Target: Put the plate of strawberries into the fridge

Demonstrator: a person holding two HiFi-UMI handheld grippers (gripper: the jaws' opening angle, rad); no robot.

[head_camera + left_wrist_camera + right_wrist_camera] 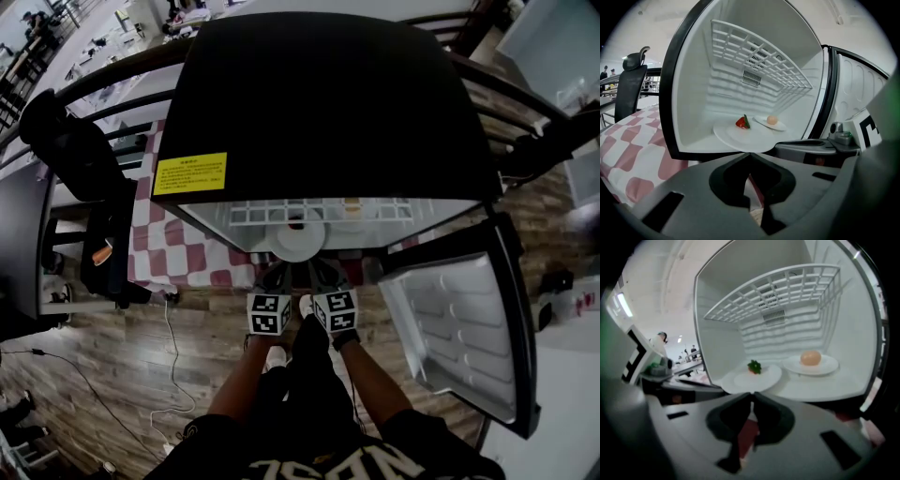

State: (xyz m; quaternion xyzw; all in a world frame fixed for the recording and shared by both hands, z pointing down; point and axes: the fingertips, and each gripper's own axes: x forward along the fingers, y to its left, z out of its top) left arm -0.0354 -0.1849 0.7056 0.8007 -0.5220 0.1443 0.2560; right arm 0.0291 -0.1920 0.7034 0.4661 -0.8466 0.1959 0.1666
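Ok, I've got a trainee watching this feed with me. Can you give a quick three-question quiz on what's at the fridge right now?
1. Multiple choice: what lies on the front plate? A) a lemon slice B) a strawberry C) nothing
2. True or false: the small plate with the round orange item sits deeper in the fridge than the front plate.
3. Fill in: the fridge door stands ___.

Key: 1 B; 2 true; 3 open.
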